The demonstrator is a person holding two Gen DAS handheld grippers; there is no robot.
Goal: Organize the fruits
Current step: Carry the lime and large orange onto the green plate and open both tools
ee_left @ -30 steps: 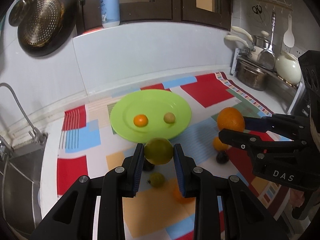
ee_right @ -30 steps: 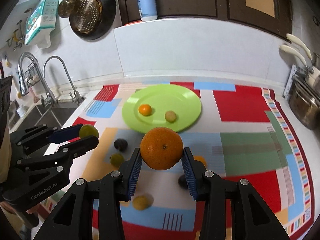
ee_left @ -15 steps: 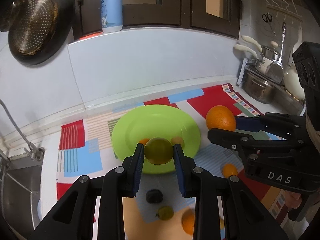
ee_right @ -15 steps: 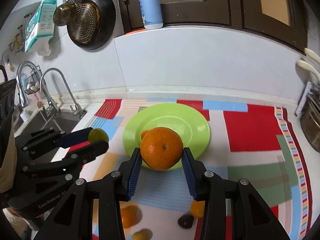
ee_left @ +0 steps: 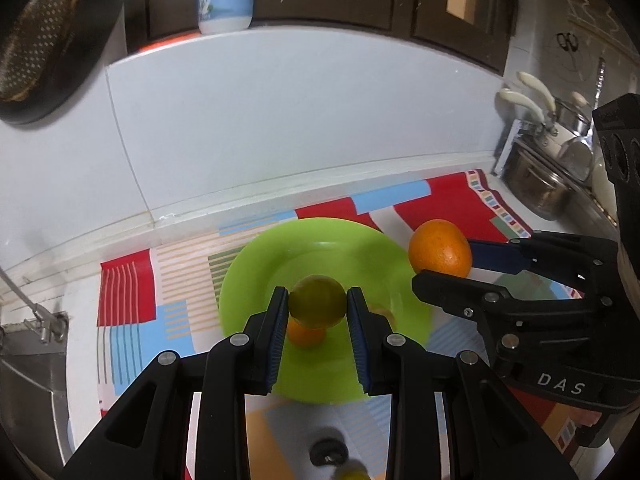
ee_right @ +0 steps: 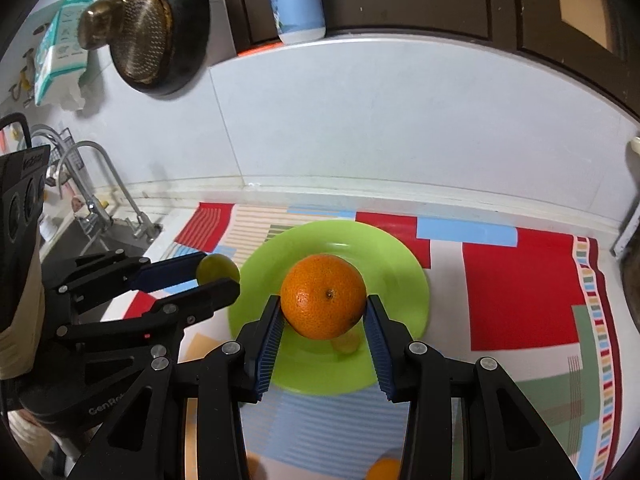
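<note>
My left gripper [ee_left: 317, 304] is shut on a small green fruit [ee_left: 317, 306] and hangs over the near part of the bright green plate [ee_left: 280, 256]. A small orange [ee_left: 306, 336] lies on the plate just beneath it. My right gripper [ee_right: 323, 312] is shut on a large orange [ee_right: 323, 298], also above the green plate [ee_right: 392, 264]. A small yellowish fruit [ee_right: 346, 344] on the plate peeks out below the orange. In the left wrist view the large orange [ee_left: 440, 249] shows at the plate's right rim, and in the right wrist view the green fruit [ee_right: 218, 269] shows at its left rim.
A patchwork mat [ee_right: 520, 292] covers the counter. A dark fruit [ee_left: 328, 450] and a small green one [ee_left: 352, 474] lie on it in front of the plate, and another orange [ee_right: 384, 470] lies near the front edge. A sink with taps [ee_right: 92, 208] is left, pots [ee_left: 540, 192] right.
Both grippers have carried their fruits forward towards the wall, from above the loose fruits on the mat to above the green plate. Neither grip has changed.
</note>
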